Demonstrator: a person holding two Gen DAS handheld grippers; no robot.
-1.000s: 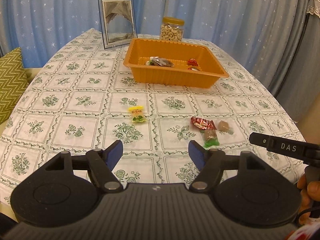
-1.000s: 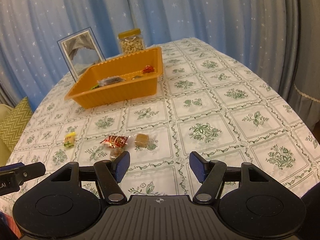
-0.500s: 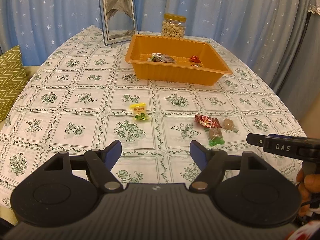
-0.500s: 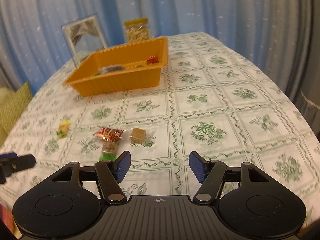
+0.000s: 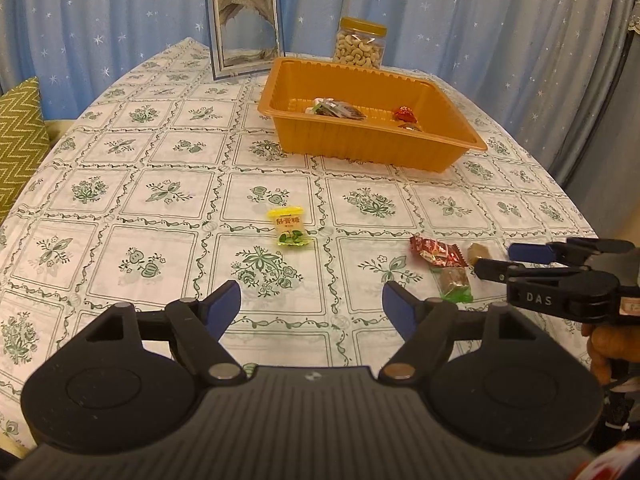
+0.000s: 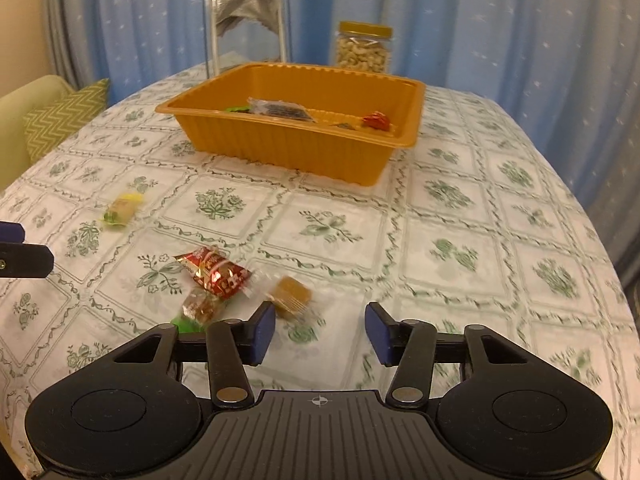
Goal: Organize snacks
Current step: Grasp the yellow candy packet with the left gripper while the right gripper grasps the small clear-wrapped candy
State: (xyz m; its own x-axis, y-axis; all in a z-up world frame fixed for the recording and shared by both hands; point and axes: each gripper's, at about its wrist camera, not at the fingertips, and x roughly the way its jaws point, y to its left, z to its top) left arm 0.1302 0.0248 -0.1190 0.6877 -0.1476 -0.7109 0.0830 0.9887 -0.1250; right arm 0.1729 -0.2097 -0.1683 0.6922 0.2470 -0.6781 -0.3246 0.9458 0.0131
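Observation:
Four wrapped candies lie loose on the floral tablecloth: a yellow one (image 5: 289, 227), a red one (image 5: 437, 251), a brown one with a green end (image 5: 454, 282) and a small brown one (image 5: 478, 251). My left gripper (image 5: 312, 300) hovers short of the yellow candy, its jaws opening with nothing between them. My right gripper (image 6: 320, 320) is low over the cloth with its jaws closing on nothing. The small brown candy (image 6: 292, 295) lies just ahead of its left fingertip (image 6: 264, 320). The orange tray (image 5: 372, 148) behind holds a dark packet (image 5: 340, 108) and a red candy (image 5: 404, 113).
A framed picture (image 5: 244, 24) and a jar of cashews (image 5: 362, 46) stand behind the tray, before a blue starred curtain. A green zigzag cushion (image 5: 18, 140) sits off the table's left edge. A hand (image 5: 612, 344) holds the right gripper at the table's right.
Both grippers have come forward and lower toward the loose candies. The right gripper has rolled to level and its jaws have narrowed. The left jaws stand slightly wider.

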